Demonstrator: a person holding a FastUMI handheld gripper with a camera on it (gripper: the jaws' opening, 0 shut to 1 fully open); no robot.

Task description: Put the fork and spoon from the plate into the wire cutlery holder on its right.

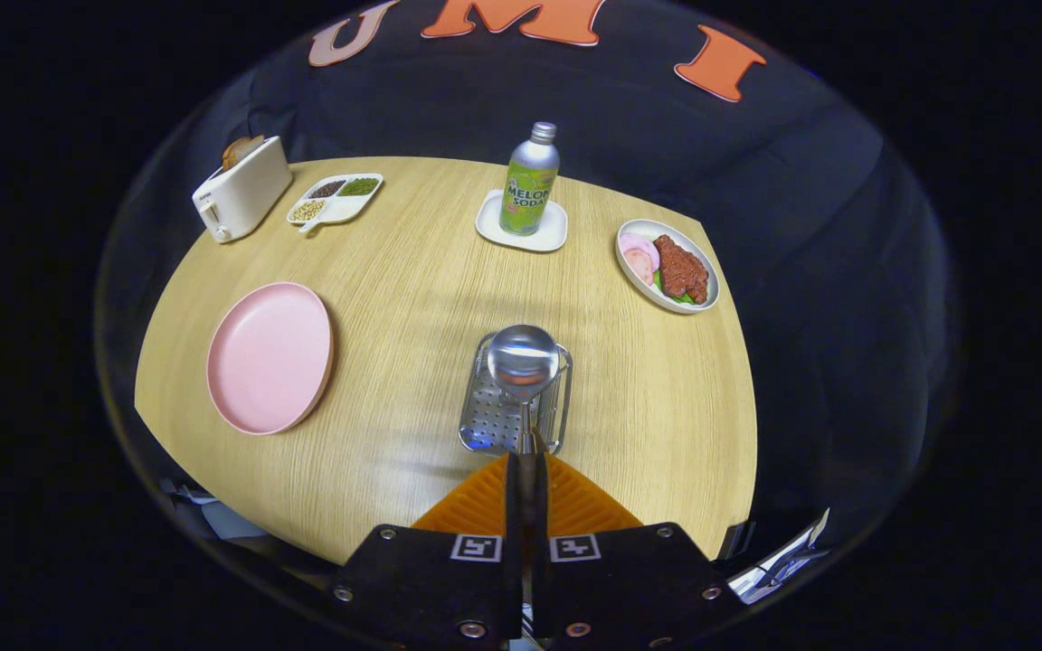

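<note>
Jaws pressed together on the handle of a spoon (524, 363), its bowl above the cutlery holder (496, 420) just ahead, pink plate (269, 356) to the left, bottle (529, 180) marked "MELON SODA" beyond, pale wooden tabletop (412, 271), dark cloth wall behind.

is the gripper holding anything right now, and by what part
Yes: the gripper is shut on the spoon, both fingers pressing on its handle. The bowl sticks out ahead of the fingers, above the perforated metal cutlery holder.
</note>
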